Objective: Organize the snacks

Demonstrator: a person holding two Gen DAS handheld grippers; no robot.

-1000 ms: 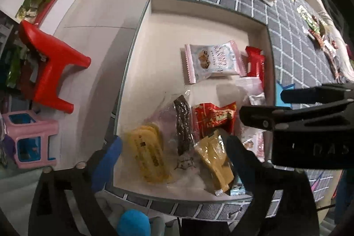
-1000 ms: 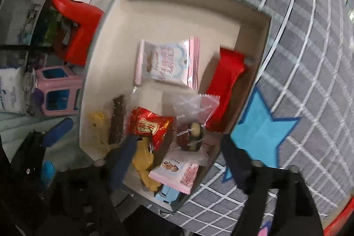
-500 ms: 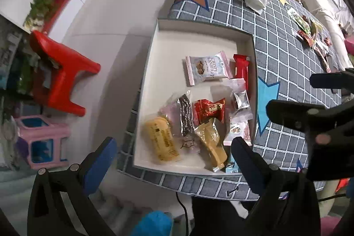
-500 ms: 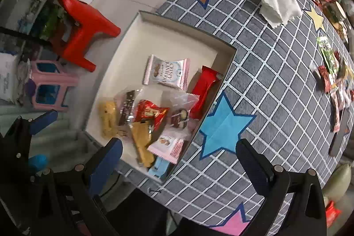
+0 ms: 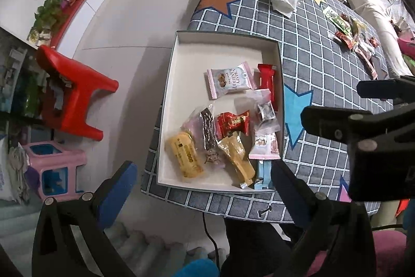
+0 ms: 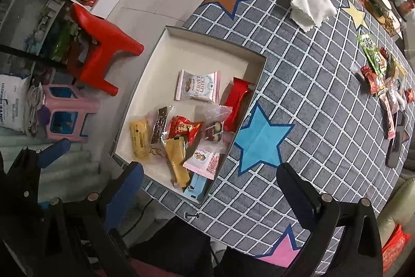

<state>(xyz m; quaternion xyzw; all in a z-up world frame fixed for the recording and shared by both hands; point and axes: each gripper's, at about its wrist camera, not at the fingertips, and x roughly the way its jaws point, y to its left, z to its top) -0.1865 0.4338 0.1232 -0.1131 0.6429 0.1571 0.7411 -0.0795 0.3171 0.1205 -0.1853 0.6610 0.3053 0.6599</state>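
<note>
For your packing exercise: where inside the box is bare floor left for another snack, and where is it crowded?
Free: the box floor's far end, between the far wall and the pink-and-white cookie packet, plus the strip along the wall nearest the red stool. Crowded: the near end, where packets overlap from the yellow biscuit across to the red bar.

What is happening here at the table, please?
A person is sorting snacks with a hand-held gripper in each hand. Several wrapped snacks already lie in the shallow white box on the checked tablecloth. The right hand-held gripper has just opened, and both it and the left hand-held gripper hang open and empty above the box. More loose snacks wait at the far side of the table.
</note>
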